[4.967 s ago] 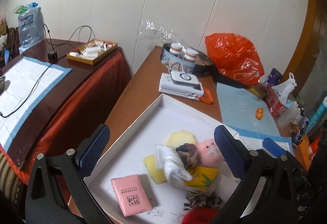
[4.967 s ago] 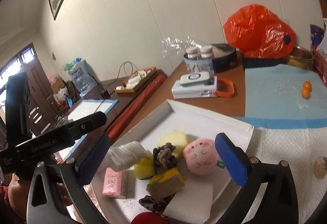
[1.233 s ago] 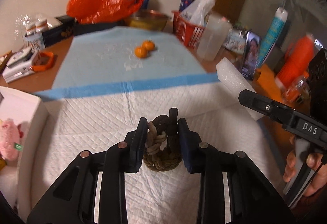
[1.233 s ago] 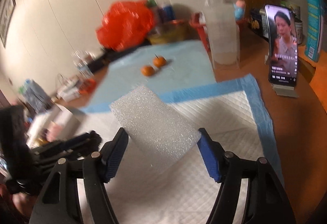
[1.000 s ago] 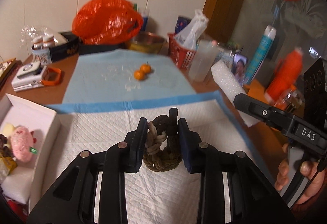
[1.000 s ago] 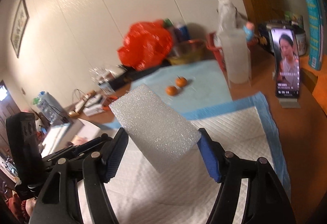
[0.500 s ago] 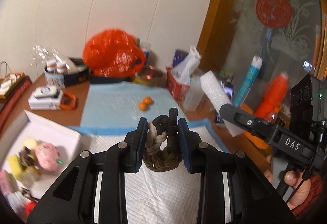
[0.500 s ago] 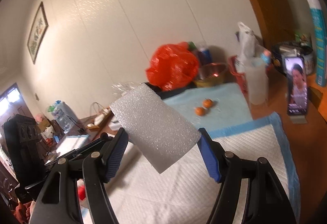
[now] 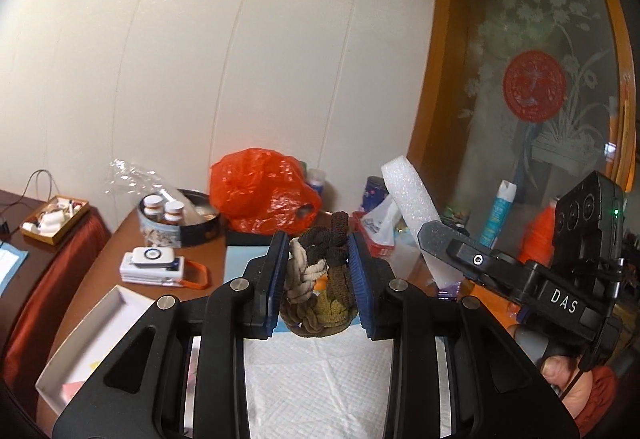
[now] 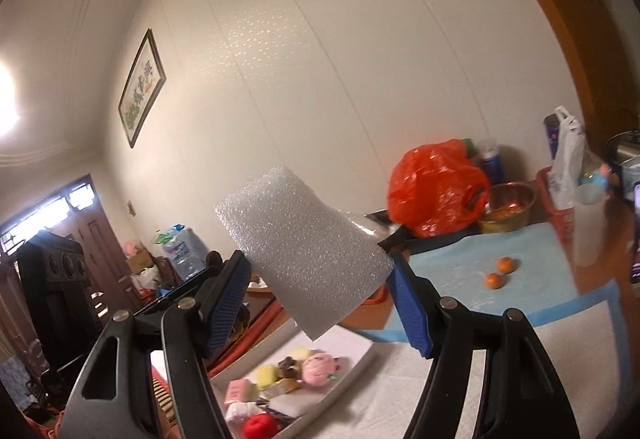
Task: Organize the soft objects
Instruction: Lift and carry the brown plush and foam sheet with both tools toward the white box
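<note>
My left gripper (image 9: pixel 318 281) is shut on a knotted rope toy (image 9: pixel 320 279) of brown, beige and olive cord, held high above the white quilted pad (image 9: pixel 320 387). My right gripper (image 10: pixel 320 291) is shut on a white foam block (image 10: pixel 300 247), also raised; the foam block (image 9: pixel 408 199) and the right gripper show at the right of the left wrist view. Below, the white tray (image 10: pixel 356 363) holds a pink plush (image 10: pixel 318 367), yellow sponges, a pink packet and a red ball (image 10: pixel 260 427).
An orange plastic bag (image 9: pixel 260 191), a tin with two bottles (image 9: pixel 168 219), a white device with an orange strap (image 9: pixel 154 265), two small oranges (image 10: pixel 498 273) on a blue mat, a metal bowl (image 10: pixel 508 207), a red basket and bottles crowd the table's far side.
Both grippers have risen with their loads and tilted up toward level. The table has sunk lower in both views and more wall shows. The tray has come into the right wrist view.
</note>
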{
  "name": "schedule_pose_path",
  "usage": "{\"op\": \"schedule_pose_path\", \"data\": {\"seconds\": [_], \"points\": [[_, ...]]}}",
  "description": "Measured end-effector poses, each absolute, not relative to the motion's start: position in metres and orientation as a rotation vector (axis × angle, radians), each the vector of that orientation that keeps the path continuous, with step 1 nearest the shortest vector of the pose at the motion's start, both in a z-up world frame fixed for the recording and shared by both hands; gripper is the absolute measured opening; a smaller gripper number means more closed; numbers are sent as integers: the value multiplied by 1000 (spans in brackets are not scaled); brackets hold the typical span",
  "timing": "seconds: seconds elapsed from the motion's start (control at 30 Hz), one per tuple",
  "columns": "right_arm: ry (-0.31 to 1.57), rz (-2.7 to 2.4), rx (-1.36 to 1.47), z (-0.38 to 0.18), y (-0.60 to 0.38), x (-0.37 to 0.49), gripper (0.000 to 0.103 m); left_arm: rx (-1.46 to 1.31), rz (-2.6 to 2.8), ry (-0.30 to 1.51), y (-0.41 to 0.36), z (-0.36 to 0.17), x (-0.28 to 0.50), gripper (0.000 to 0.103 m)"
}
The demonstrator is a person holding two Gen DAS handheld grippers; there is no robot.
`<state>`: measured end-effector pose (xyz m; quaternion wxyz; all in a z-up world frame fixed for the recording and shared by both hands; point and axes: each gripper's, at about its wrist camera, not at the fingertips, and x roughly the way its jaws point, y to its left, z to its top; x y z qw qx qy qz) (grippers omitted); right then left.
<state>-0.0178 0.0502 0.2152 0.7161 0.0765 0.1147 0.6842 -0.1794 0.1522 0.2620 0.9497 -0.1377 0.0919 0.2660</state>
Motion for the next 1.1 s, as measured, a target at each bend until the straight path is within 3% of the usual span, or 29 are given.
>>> {"op": "schedule_pose_path", "data": {"seconds": [1.1], "points": [[346,1528,55,186,113,-85,69,-409,693,179,216,231,-278,30]]}}
